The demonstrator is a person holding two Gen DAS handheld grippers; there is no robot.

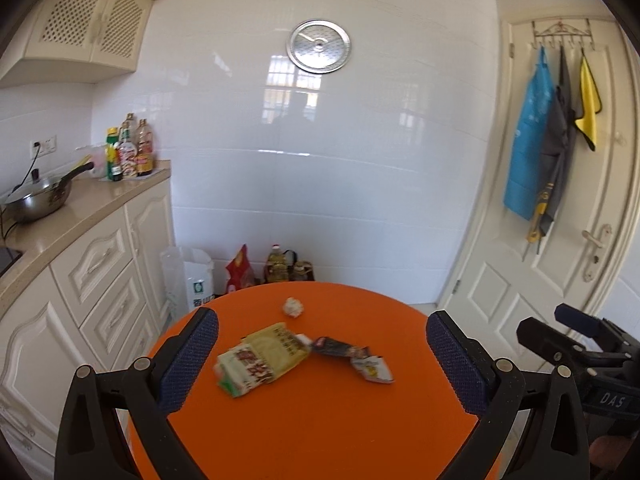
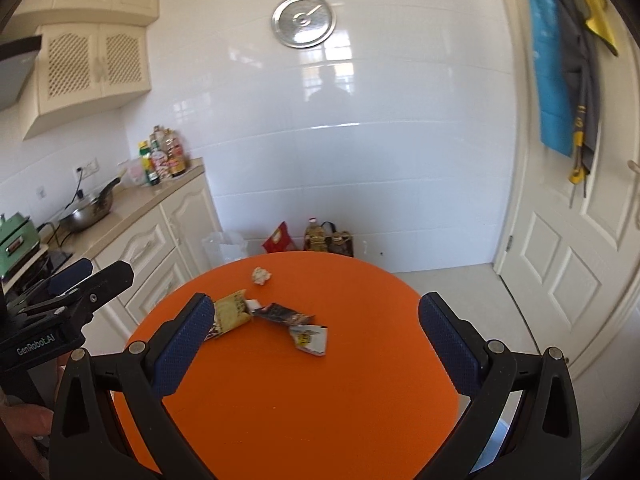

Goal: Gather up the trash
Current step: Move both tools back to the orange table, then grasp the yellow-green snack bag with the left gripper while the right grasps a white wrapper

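Note:
A round orange table (image 1: 320,428) (image 2: 320,400) holds the trash. A yellow-green snack wrapper (image 1: 260,364) (image 2: 232,314) lies at its middle. Beside it are a dark wrapper (image 1: 340,347) (image 2: 282,314) and a white-and-yellow wrapper (image 1: 374,368) (image 2: 310,338). A crumpled paper ball (image 1: 293,306) (image 2: 261,276) sits farther back. My left gripper (image 1: 324,360) hovers wide open above the near side of the table, short of the wrappers and touching nothing. My right gripper (image 2: 318,344) is also open and empty, and its left finger (image 2: 188,344) hides part of the snack wrapper.
A cream counter (image 1: 92,200) with a wok (image 1: 40,198) and sauce bottles (image 1: 128,148) runs along the left. A white bag (image 1: 192,276), a red bag (image 1: 240,266) and oil bottles (image 1: 280,266) stand on the floor behind the table. Aprons hang on the door (image 1: 560,240) at right.

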